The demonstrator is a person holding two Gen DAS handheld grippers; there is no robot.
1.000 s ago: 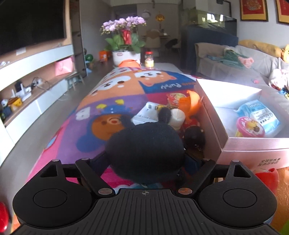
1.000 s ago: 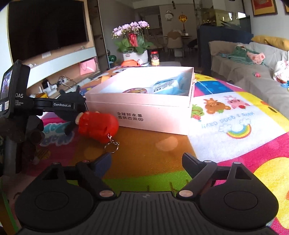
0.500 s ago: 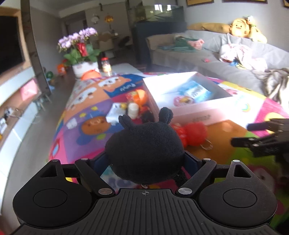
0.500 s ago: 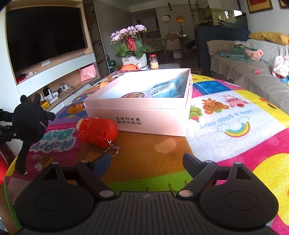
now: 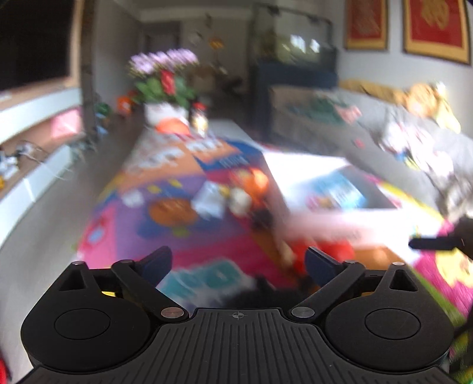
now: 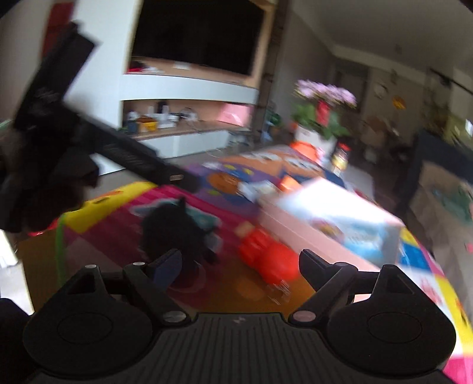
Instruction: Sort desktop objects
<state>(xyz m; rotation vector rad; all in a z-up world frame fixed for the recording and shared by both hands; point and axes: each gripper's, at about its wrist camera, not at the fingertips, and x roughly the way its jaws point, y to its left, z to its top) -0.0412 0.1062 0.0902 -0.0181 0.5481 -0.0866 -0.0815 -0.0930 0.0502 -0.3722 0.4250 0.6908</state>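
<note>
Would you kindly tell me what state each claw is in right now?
Left claw: open, holding nothing.
Right claw: open, holding nothing.

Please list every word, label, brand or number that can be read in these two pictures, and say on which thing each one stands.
No text can be read; both views are motion-blurred.
Pink box, front wall: any print is smeared away.
Blue packet inside the box: print blurred.
Colourful play mat: letter shapes are blurred.
Red wall pictures: gold signs, not legible.
</note>
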